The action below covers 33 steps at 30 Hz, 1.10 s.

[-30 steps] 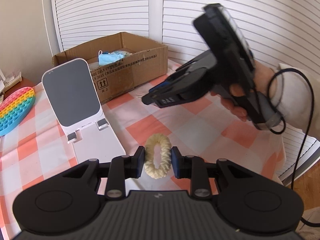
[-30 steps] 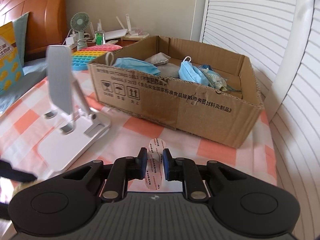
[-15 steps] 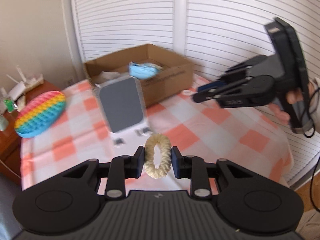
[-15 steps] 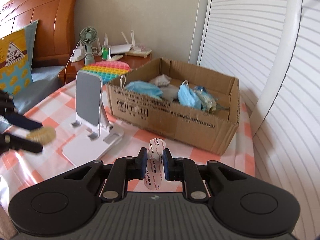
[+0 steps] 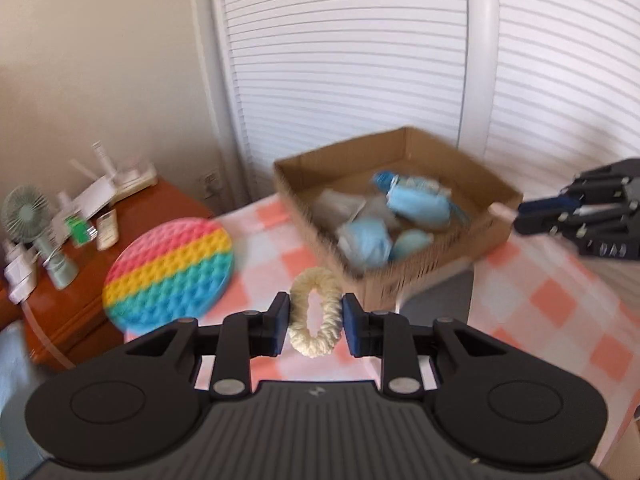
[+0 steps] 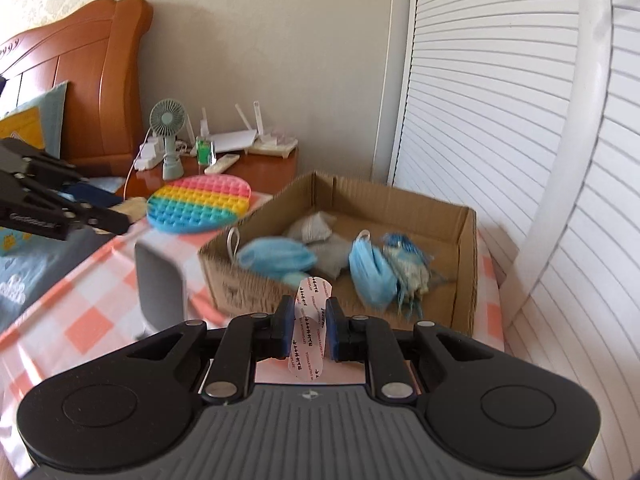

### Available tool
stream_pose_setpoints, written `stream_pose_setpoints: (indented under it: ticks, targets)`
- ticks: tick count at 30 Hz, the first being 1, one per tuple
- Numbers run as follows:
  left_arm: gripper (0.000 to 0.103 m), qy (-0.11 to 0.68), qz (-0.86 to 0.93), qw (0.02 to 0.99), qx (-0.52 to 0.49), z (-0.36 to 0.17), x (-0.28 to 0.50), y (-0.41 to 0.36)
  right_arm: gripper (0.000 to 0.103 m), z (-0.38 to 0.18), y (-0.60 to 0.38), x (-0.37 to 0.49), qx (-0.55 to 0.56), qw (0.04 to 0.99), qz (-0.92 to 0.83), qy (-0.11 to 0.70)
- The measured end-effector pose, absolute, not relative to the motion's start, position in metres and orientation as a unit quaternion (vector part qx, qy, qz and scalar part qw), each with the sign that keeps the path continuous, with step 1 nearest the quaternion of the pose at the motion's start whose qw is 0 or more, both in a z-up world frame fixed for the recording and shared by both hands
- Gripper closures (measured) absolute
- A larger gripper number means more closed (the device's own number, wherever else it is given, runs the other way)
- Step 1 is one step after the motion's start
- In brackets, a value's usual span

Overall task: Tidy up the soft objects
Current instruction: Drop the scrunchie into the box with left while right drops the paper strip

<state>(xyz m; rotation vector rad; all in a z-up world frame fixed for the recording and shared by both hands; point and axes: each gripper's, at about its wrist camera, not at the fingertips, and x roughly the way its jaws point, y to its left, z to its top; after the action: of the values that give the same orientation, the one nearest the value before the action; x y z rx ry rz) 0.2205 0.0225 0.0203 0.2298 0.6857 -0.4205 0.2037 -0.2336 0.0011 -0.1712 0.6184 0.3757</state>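
**Two soft pieces carried to the box**

Our left claw [image 5: 316, 317] pinches the light, squashy scrunchie [image 5: 315, 312] across its sides. The cardboard box [image 6: 466, 240] now lies open below us; earlier we saw its side. Our right claw [image 6: 307, 330] grips a limp, probably adhesive, bandage strip [image 6: 310, 328] mid-length.

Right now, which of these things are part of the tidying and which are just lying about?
Part of the job:
- cream scrunchie in the left tool
- sticking plaster in the right tool
- cardboard box with blue face masks

Just lying about:
- rainbow pop toy
- phone stand
- small fan
- router
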Motion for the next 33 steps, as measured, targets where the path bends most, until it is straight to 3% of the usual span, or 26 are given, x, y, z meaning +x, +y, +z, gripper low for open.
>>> stream_pose_setpoints:
  ticks: [10,13,14,15,17,19,20,23,33]
  targets:
    - [0.076,0.332,-0.261,0.900,0.110,0.022,0.311,-0.039,0.083,0.009,-0.218,0.268,-0.088,0.931,0.176,0.308]
    - [0.060,0.335,-0.267,0.899,0.092,0.016,0.331,-0.048,0.081,0.006,-0.218,0.281,-0.084,0.930,0.171,0.314]
    - [0.041,0.338,-0.265,0.899,0.088,0.014,0.337,-0.051,0.079,0.005,-0.218,0.286,-0.083,0.928,0.172,0.320]
    - [0.027,0.336,-0.258,0.902,0.087,0.012,0.341,-0.053,0.073,0.004,-0.217,0.288,-0.082,0.929,0.167,0.320]
    - [0.020,0.325,-0.242,0.910,0.090,0.010,0.342,-0.053,0.023,0.001,-0.216,0.291,-0.082,0.931,0.154,0.321]
    - [0.019,0.335,-0.242,0.906,0.088,0.009,0.343,-0.052,0.003,0.001,-0.218,0.286,-0.073,0.936,0.153,0.309]
    - [0.017,0.343,-0.243,0.903,0.086,0.008,0.342,-0.050,0.000,0.002,-0.220,0.282,-0.070,0.938,0.155,0.303]
    - [0.009,0.341,-0.232,0.906,0.095,0.012,0.336,-0.046,0.000,0.004,-0.222,0.278,-0.064,0.939,0.147,0.304]
    - [0.005,0.314,-0.190,0.924,0.107,0.042,0.285,-0.013,0.000,0.022,-0.220,0.236,-0.071,0.941,0.115,0.310]
